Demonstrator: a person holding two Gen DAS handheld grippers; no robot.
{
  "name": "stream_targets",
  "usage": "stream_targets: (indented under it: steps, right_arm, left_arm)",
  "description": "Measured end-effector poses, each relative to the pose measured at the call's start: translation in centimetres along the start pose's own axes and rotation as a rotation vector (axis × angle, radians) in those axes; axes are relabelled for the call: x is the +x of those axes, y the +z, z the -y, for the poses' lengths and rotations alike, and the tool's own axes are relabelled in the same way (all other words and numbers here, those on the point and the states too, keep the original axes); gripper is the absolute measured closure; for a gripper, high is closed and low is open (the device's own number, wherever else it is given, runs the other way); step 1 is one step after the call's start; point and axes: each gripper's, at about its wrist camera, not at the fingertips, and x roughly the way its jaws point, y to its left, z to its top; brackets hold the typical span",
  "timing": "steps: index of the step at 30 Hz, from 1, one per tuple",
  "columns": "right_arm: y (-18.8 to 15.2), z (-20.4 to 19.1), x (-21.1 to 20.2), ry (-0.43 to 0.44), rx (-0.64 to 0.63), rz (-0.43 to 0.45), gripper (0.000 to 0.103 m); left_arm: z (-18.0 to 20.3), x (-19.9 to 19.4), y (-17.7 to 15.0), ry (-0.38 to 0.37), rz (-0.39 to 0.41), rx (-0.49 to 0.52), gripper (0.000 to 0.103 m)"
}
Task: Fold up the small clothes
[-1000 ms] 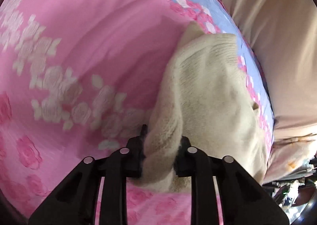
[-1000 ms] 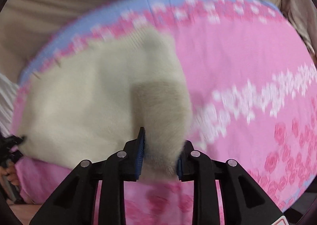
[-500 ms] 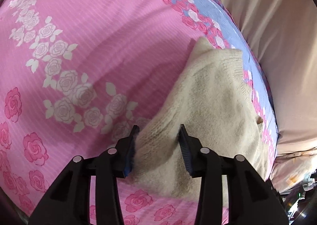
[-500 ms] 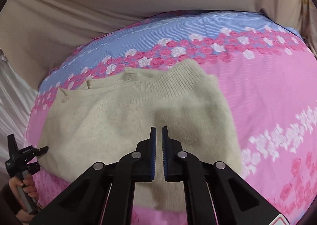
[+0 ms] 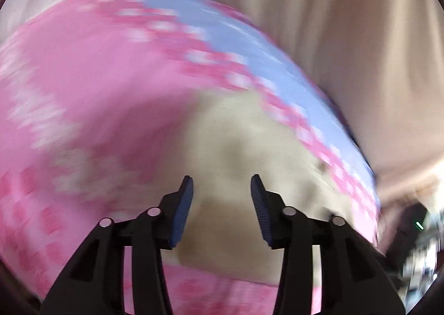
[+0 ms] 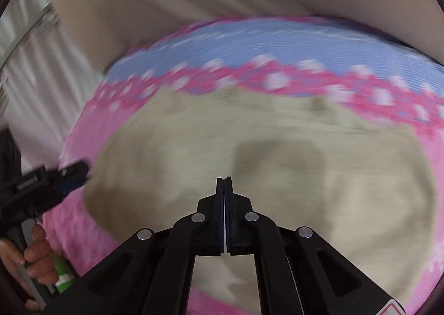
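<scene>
A cream knitted sweater (image 6: 263,154) lies folded and flat on the pink flowered bedsheet (image 6: 83,231); it also shows, blurred, in the left wrist view (image 5: 249,148). My left gripper (image 5: 222,184) is open and empty, raised above the sweater's near edge. It also shows in the right wrist view (image 6: 69,176) at the sweater's left edge, held by a hand. My right gripper (image 6: 224,180) is shut with nothing between its pads, above the middle of the sweater.
The sheet (image 5: 83,93) has a blue band with roses (image 6: 277,46) along its far edge. Beige curtain fabric (image 5: 347,23) hangs behind the bed. Dark cluttered objects (image 5: 416,226) sit at the far right of the left wrist view.
Both grippers have let go of the sweater and drawn back and up. The left jaws opened wide; the right jaws closed fully. The sweater now lies flat on the sheet.
</scene>
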Motion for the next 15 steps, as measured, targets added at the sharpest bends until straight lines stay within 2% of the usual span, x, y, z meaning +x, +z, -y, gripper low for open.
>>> stream_targets:
  steps: [2,3,5,6,9,10,11,13,14,15]
  right_arm:
    - [-0.1,-0.6,2.3,-0.017,-0.027,-0.048,0.102]
    - [-0.2,-0.2,3.0,-0.040,-0.034,-0.061,0.102]
    - [-0.3,1.9,2.7,-0.067,-0.002,-0.050,0.102]
    - [-0.5,4.0,1.8,-0.080,0.043,-0.035,0.102]
    - [-1.3,10.1,-0.8,-0.115,0.170,0.012,0.103]
    - [-1.9,12.3,-1.7,-0.171,0.216,0.026,0.103]
    - [-2.7,14.6,-2.6,-0.181,0.265,0.050,0.103]
    - [-4.5,19.0,-4.6,-0.138,0.378,0.100,0.103]
    - [-5.4,20.5,-5.7,-0.201,0.411,0.123,0.103]
    - [-6.0,21.4,-6.4,-0.224,0.429,0.137,0.103]
  left_arm:
    - [2.2,3.4,-0.1,-0.004,-0.060,0.075,0.061]
    - [3.0,5.7,-0.3,0.044,-0.097,0.112,0.062]
    - [3.1,8.7,-0.5,0.123,-0.121,0.145,0.063]
    - [2.8,9.2,-0.4,0.141,-0.102,0.151,0.067]
    - [2.1,9.1,0.1,0.112,-0.095,0.139,0.069]
    - [1.9,9.0,0.2,0.110,-0.091,0.133,0.071]
    - [1.6,8.9,0.3,0.109,-0.083,0.121,0.073]
    - [0.6,8.8,0.6,0.096,-0.073,0.077,0.081]
    - [0.2,8.6,0.6,0.093,-0.072,0.070,0.083]
    - [0.0,8.5,0.5,0.097,-0.069,0.075,0.086]
